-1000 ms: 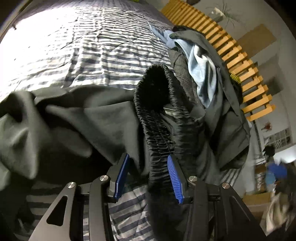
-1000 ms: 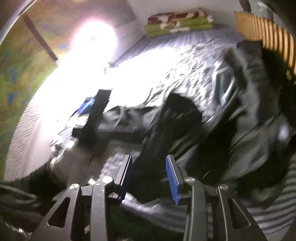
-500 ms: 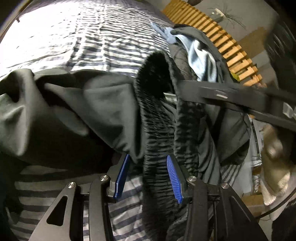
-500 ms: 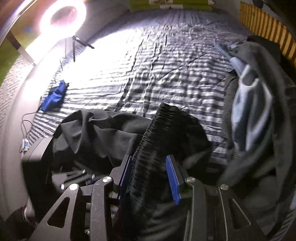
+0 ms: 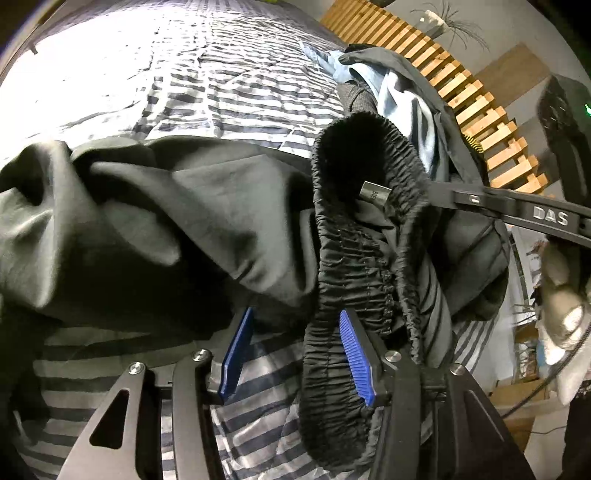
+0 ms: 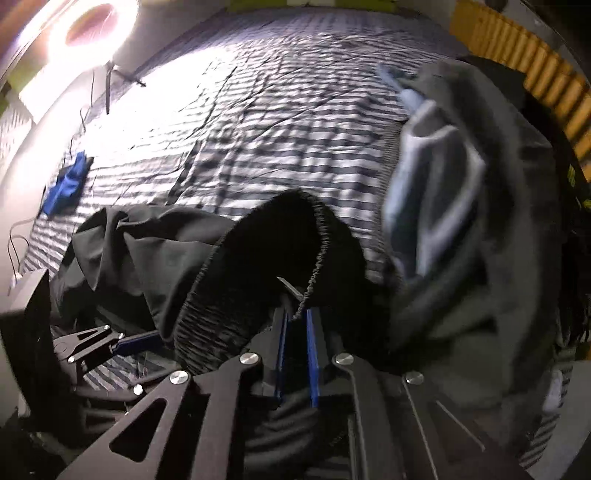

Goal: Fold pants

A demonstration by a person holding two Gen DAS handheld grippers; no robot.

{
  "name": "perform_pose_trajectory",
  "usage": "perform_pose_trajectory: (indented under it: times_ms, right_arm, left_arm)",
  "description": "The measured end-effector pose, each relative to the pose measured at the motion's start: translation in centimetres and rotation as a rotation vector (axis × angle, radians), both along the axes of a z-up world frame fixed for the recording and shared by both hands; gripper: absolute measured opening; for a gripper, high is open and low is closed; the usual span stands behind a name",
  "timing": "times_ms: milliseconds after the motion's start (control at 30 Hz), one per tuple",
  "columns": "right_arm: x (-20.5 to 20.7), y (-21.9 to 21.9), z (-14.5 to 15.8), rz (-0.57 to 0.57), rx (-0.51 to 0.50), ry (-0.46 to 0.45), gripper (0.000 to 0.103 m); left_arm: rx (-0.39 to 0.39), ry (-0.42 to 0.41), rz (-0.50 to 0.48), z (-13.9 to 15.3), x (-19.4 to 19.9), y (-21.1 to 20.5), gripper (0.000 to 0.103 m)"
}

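The black elastic-waisted pants [image 5: 347,258] are bunched low-centre on the striped bed cover [image 5: 229,85]. The right tongs [image 6: 295,354] are seen closing on the waistband only in the right view; the left tongs [image 5: 291,354] are opening, the waistband between them.

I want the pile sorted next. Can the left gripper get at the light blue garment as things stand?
Probably not directly. The black pants' waistband hangs between the opening left gripper fingers, and the light blue garment lies beyond it, tucked under dark clothing by the slatted headboard.

A ring light [image 6: 90,27] at upper left blows the striped bed [image 5: 110,74] out to white glare, while the right view is motion-blurred and both fisheye edges curve and darken
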State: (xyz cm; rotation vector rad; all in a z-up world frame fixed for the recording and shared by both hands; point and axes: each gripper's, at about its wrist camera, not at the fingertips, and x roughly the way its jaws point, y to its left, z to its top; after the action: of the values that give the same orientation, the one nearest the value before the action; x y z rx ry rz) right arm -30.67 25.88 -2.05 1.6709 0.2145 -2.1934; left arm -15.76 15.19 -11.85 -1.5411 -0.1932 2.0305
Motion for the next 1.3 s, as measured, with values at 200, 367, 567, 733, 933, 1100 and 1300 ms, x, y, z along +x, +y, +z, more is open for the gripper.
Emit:
perform_pose_trajectory:
  times_ms: [200,367,567,733,933,1100,1300]
  right_arm:
    - [0.2,2.7,0.3,-0.033,-0.013,0.006,0.006]
    - [0.5,3.5,0.1,-0.042,0.031,0.030,0.002]
    - [0.6,7.2,-0.4,-0.134,-0.050,-0.011,0.003]
    - [1.5,4.8,1.7,-0.088,-0.115,0.018,0.045]
    - [1.2,-0.1,-0.2,-0.072,-0.106,-0.039,0.048]
    - [-0.2,-1.4,-3.3,-0.150,-0.051,-0.079,0.047]
    - [0.1,2.1,-3.2,-0.160,0.012,-0.060,0.006]
  left_arm:
    - [-0.012,0.006,-0.040,-0.1,-0.9,2.1,0.052]
    - [-0.045,0.031,-0.013,-0.2,-1.0,1.9,0.075]
    - [-0.041,0.050,-0.055,-0.2,-0.9,3.6,0.063]
    - [-0.038,0.072,-0.069,0.3,-0.1,4.6,0.041]
    - [-0.010,0.059,-0.048,0.6,0.0,3.9,0.033]
    - [-0.018,0.084,-0.068,1.1,0.8,3.5,0.031]
    - [-0.043,0.148,-0.087,2.4,2.4,1.5,0.034]
